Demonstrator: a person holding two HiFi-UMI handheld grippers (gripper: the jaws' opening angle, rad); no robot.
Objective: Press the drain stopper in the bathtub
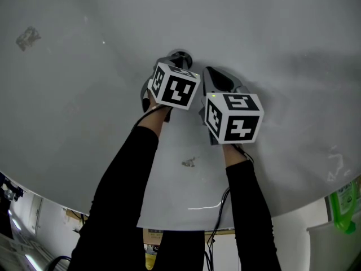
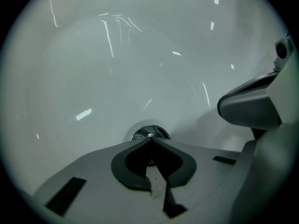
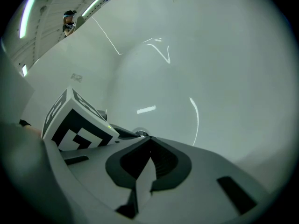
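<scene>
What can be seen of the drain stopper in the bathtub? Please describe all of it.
The drain stopper is a small round piece that looks like shiny chrome metal, set in the floor of the white bathtub. Only its far part shows in the left gripper view. The rest is hidden behind the left gripper, whose jaws are together and point straight at it. Whether the tips touch it, or whether it is pressed down, cannot be told.

Glossy white bathtub, shiny metal drain stopper.
</scene>
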